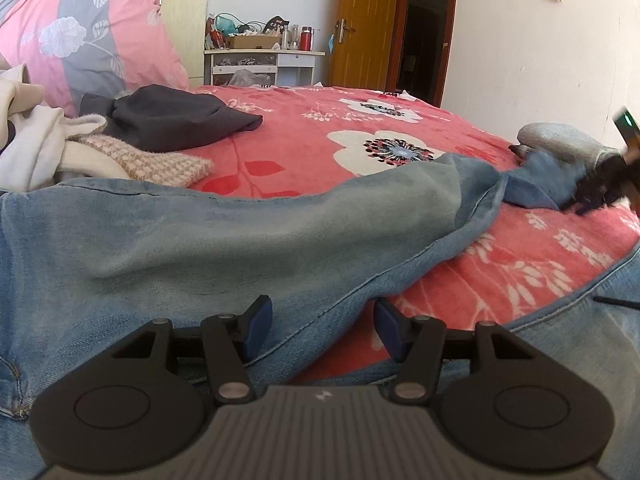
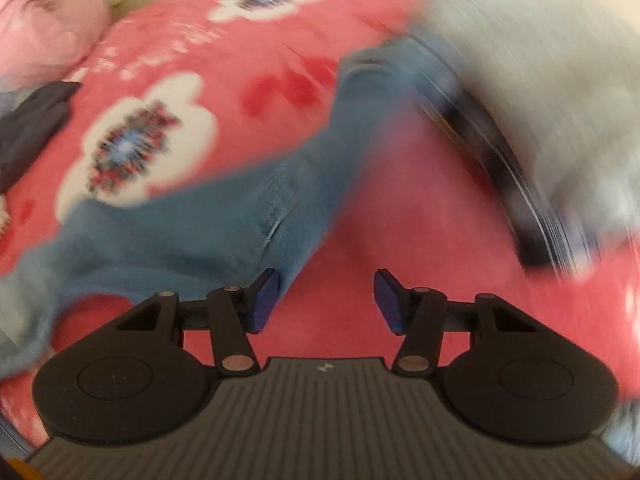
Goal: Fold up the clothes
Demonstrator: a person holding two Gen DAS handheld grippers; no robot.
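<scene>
Lying across floral bedspread [image 1: 520, 264], jeans [image 1: 240, 240] — no legible writing

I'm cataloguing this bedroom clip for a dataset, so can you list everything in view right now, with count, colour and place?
jeans: one pair, light blue, spread across the near bed
bedspread: one, red with white flowers, covering the bed
dark garment: one, charcoal, left on the bed
clothes pile: several, cream and beige, far left
duvet: one, pink and grey floral, bundled at back left
grey bundle: one, right edge of the bed
white shelf unit: one, cluttered top, by the far wall
door: one, brown wood, open
left gripper: black with blue pads, open over the jeans' edge
right gripper: same, open, nothing between
</scene>
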